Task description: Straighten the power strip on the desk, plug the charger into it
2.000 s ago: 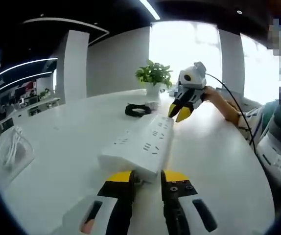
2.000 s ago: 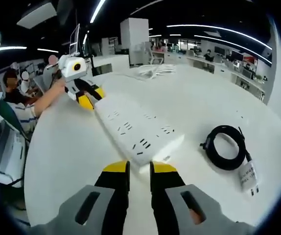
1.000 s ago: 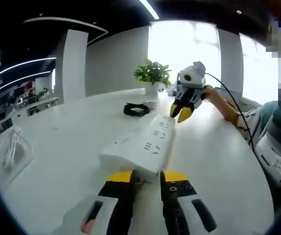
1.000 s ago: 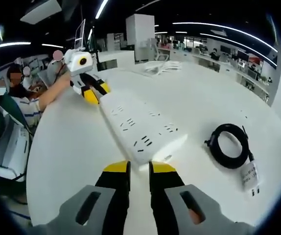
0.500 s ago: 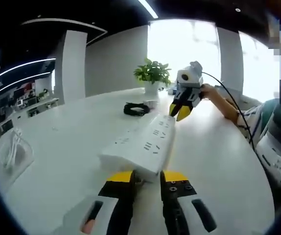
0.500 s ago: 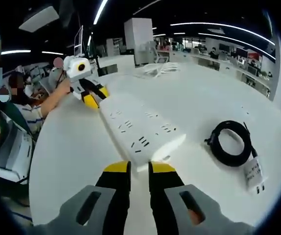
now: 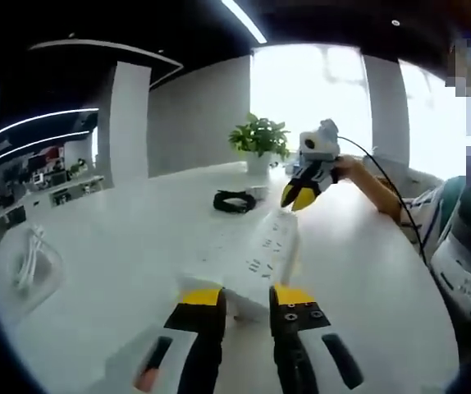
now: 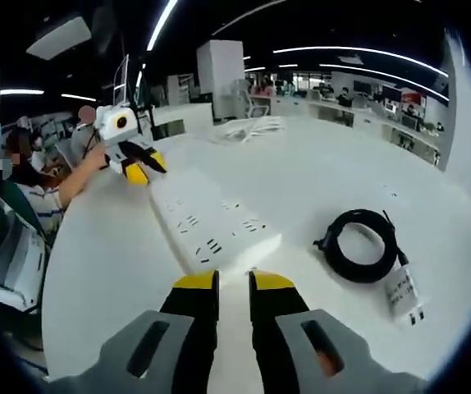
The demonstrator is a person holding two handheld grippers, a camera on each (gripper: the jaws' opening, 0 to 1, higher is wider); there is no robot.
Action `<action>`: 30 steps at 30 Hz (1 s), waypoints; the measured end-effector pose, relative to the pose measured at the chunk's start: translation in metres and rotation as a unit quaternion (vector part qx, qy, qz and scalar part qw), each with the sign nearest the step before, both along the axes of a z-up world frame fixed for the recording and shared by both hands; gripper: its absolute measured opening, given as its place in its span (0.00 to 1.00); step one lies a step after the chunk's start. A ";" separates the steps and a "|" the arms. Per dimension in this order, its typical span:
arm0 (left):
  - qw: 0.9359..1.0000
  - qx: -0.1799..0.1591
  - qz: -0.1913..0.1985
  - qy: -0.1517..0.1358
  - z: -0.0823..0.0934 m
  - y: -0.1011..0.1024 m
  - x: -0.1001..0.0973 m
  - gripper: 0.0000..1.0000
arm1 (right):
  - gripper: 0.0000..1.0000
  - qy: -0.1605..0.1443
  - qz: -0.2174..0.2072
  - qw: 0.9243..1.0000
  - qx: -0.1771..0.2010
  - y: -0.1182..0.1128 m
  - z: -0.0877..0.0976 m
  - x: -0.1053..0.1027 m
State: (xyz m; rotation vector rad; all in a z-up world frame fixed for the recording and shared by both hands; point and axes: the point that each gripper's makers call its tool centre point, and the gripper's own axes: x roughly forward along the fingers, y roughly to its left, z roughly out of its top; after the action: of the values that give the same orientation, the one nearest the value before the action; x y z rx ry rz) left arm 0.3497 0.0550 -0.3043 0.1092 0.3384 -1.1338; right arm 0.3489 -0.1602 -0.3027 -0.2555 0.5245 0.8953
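Note:
A white power strip [image 7: 260, 250] [image 8: 207, 217] lies flat on the round white desk [image 8: 342, 164]. My left gripper [image 7: 246, 297] sits at one end of it, jaws close together with a narrow gap and nothing clearly between them. My right gripper [image 8: 232, 283] is at the other end, its jaws almost touching just short of the strip's edge. Each gripper shows at the strip's far end in the other's view: the right gripper [image 7: 299, 197] and the left gripper [image 8: 141, 168]. The charger's black coiled cable [image 8: 358, 242] [image 7: 234, 200] lies beside the strip, with its labelled white plug [image 8: 404, 295] closer to me.
A potted plant [image 7: 260, 139] stands at the desk's far side. A white cable bundle [image 7: 26, 263] [image 8: 252, 125] lies off to one side. The person's hand [image 7: 358, 168] and seated body [image 8: 14, 189] are at the desk's edge.
Both views have shifted. The strip now lies a little farther from both pairs of jaws and looks blurred in the left gripper view. The gaps between the jaws are unchanged.

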 end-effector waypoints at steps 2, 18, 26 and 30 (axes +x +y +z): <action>1.000 -0.011 0.010 -0.002 0.005 0.002 0.004 0.21 | 0.15 -0.013 -0.008 1.000 -0.001 -0.004 0.004 0.004; 0.999 -0.052 0.014 0.006 0.015 0.000 0.005 0.24 | 0.18 -0.134 -0.110 0.984 -0.047 -0.040 0.040 0.057; 0.999 -0.052 0.003 -0.001 0.017 -0.004 0.000 0.25 | 0.21 -0.135 -0.129 0.979 -0.085 -0.048 0.034 0.087; 0.999 -0.051 0.003 0.000 0.016 -0.004 -0.001 0.25 | 0.21 -0.127 -0.137 0.976 -0.108 -0.056 0.027 0.106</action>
State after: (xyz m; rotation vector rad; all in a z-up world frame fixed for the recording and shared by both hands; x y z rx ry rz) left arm 0.3489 0.0511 -0.2881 0.0178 0.2796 -1.1436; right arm 0.4554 -0.2163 -0.2761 -0.4765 0.4052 0.5271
